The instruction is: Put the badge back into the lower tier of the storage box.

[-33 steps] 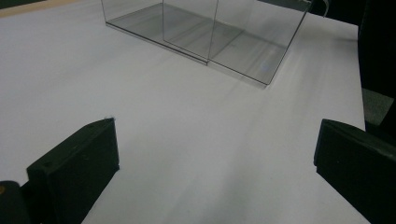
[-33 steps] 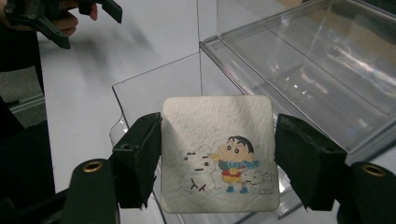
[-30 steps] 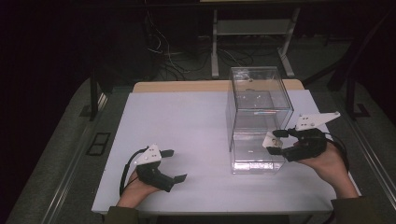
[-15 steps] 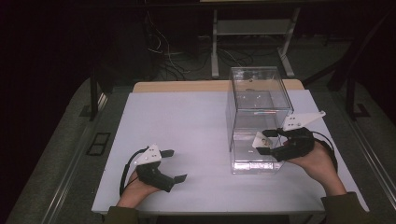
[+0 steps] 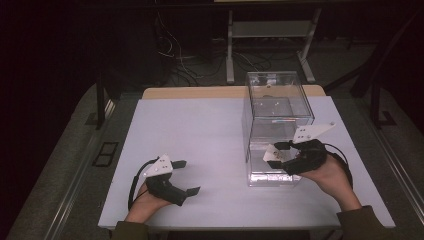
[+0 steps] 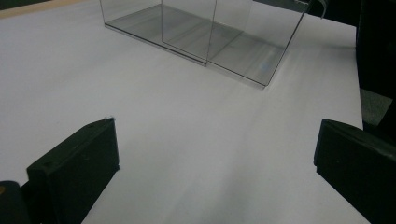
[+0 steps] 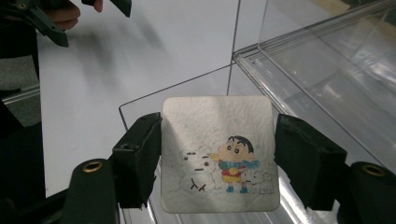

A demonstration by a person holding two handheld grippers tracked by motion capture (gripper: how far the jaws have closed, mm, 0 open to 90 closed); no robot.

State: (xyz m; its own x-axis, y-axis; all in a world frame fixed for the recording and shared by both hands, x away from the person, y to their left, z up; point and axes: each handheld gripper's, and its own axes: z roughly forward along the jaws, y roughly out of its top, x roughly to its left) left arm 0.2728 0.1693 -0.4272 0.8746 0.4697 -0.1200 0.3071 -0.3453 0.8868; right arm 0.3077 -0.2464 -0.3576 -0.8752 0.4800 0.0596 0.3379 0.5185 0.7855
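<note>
White desk [image 5: 200, 130], dark room beyond. My right gripper [image 7: 217, 154] pinches a coaster [image 7: 218, 154] by its side edges at the clear box [image 5: 277, 125]; it looks stiff, thin, light, so I'd keep that edge hold. My left gripper [image 5: 187, 177] rests open, holding nothing

A white table [image 5: 200, 135] fills the middle of the high view, with a wooden strip [image 5: 190, 93] along its 12 o'clock edge. Beyond that, at 12 o'clock, loose cables [image 5: 175, 60] lie on the floor beside a grey stand [image 5: 270, 30] on two legs. A dark post [image 5: 100, 100] stands at 10 o'clock. At 9 o'clock a black floor plate [image 5: 105, 154] sits in the grey carpet [image 5: 60, 165]. Another dark strut [image 5: 375, 100] stands at 2 o'clock.
</note>
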